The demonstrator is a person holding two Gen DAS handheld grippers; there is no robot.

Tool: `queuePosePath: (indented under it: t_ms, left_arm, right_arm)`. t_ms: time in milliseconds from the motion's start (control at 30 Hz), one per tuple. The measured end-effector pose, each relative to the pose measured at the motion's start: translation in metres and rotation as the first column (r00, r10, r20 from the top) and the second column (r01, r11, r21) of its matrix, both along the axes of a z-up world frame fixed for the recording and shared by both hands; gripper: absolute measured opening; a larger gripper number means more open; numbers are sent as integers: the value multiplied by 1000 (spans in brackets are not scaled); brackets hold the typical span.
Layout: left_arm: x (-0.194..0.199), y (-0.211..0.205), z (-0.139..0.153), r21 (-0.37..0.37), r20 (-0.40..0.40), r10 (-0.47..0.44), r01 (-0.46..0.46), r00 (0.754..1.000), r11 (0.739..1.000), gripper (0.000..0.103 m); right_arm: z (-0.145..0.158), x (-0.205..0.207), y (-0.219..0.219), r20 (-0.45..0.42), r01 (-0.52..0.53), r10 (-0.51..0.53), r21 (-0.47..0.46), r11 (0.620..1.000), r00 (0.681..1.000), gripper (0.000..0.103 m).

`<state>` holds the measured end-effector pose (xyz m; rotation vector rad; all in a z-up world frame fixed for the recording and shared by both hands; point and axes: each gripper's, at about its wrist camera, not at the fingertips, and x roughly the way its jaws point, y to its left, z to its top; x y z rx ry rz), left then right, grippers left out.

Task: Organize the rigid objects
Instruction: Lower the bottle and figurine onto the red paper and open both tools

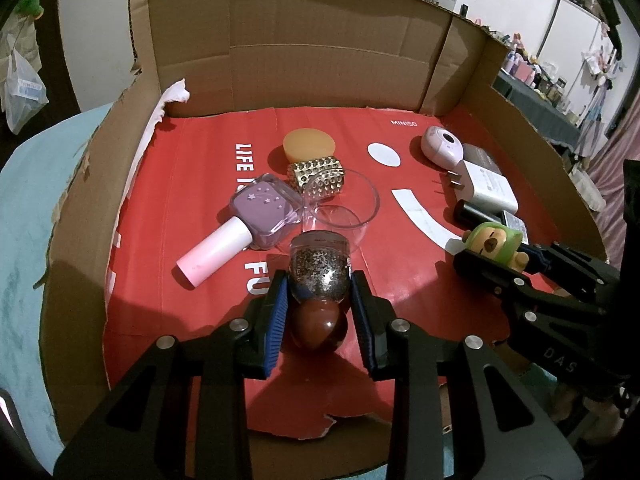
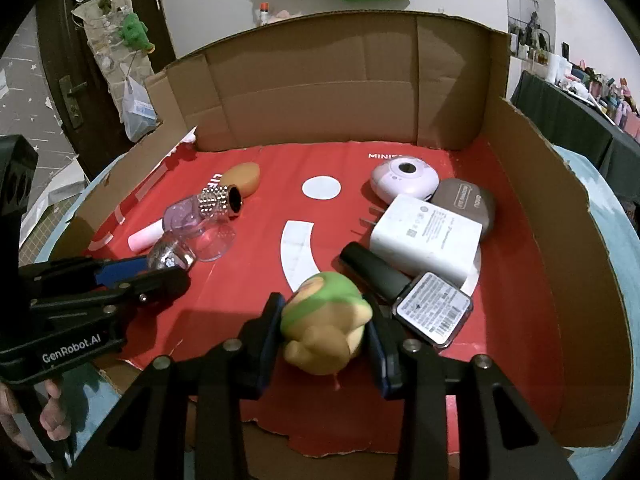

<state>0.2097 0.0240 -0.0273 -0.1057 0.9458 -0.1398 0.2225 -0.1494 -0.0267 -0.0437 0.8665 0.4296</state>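
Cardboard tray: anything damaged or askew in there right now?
Yes. The cardboard tray has a ragged left wall, and its red liner is torn at the near edge. The purple polish bottle lies on its side.

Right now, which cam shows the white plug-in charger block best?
Right wrist view: the white rectangular charger block lies near, its printed face and prongs clear. The left wrist view shows the same block smaller, far right, foreshortened, prongs visible but print unreadable.

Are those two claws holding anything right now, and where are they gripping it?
Yes. The left gripper pinches the glitter bottle by its sides, just above the brown cap. The right gripper squeezes the green-hooded figurine across its sides.
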Motion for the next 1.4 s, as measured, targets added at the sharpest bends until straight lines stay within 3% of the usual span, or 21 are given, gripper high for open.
queuePosePath:
  t_ms: [833,967,1000,1033,1100,1400]
  left_arm:
    - [1,5,1,-6,-10,9,-9,1000,1000,29]
    - [-1,8,4,-9,-9,19,-19,1000,1000,30]
    - [-2,8,5,-10,-3,22,-22,1000,1000,38]
    - [-3,9,7,-12,1,24,-24,1000,1000,63]
    - [-7,10,13,-17,20,41,-41,999,999,88]
    - [-23,12,31,-15,65,54,-53,996,998,88]
  right_arm:
    - [1,-1,-5,1,16,-16,13,1000,1000,42]
    - [6,-3,-9,11,19,-19,24,1000,1000,52]
    - [7,-4,-9,14,19,-19,23,1000,1000,55]
    - [9,-6,-9,20,20,-21,18,1000,1000,56]
    - [12,-8,-10,27,21,-22,23,999,999,58]
    - [34,-22,-14,78,25,-28,48,999,997,76]
